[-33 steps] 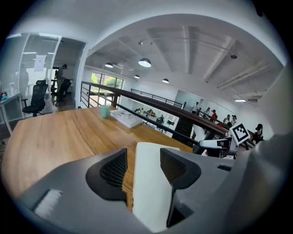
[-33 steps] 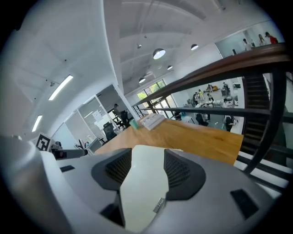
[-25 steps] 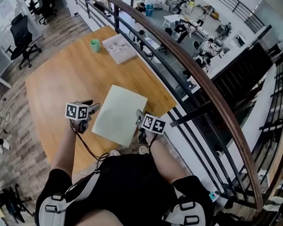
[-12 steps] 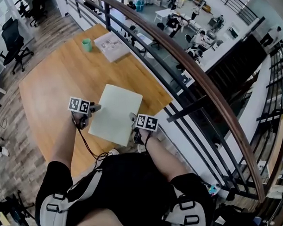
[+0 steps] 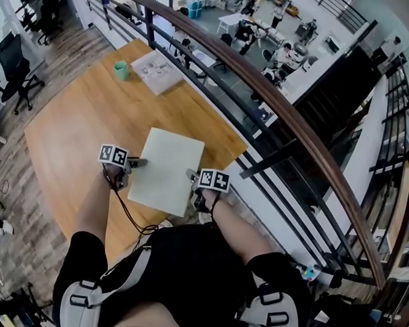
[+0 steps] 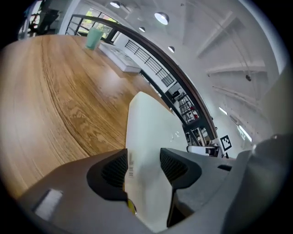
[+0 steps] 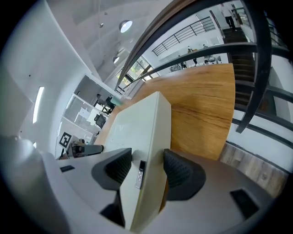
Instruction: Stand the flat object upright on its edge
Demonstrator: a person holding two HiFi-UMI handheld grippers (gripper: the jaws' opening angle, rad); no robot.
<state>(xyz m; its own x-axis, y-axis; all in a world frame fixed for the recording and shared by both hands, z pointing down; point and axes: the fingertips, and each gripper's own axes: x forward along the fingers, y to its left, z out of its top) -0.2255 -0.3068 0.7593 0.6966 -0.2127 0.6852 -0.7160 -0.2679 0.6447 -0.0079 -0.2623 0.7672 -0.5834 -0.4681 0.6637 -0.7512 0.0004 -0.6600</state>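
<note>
So up in the upper left of the head view a green cup (image 5: 120, 70) stands on the wooden table (image 5: 79, 121), with a pale flat pack (image 5: 157, 72) just beside it to the right. Lower down, left of centre, the left gripper (image 5: 139, 162) has its jaws clamped on the left edge of the off-white board (image 5: 165, 168). In the left gripper view both ribbed pads (image 6: 115, 168) press on the panel with no gap. The board itself sits in the middle of the frame near the table's near edge, lying more or less flat, not on its edge. Whether it actually rests on the wood is hard to call. On its right edge the right gripper (image 5: 191, 174) pinches it too, jaws fairly wide because the slab fills them. Off to the right runs the dark railing (image 5: 274, 95).
</note>
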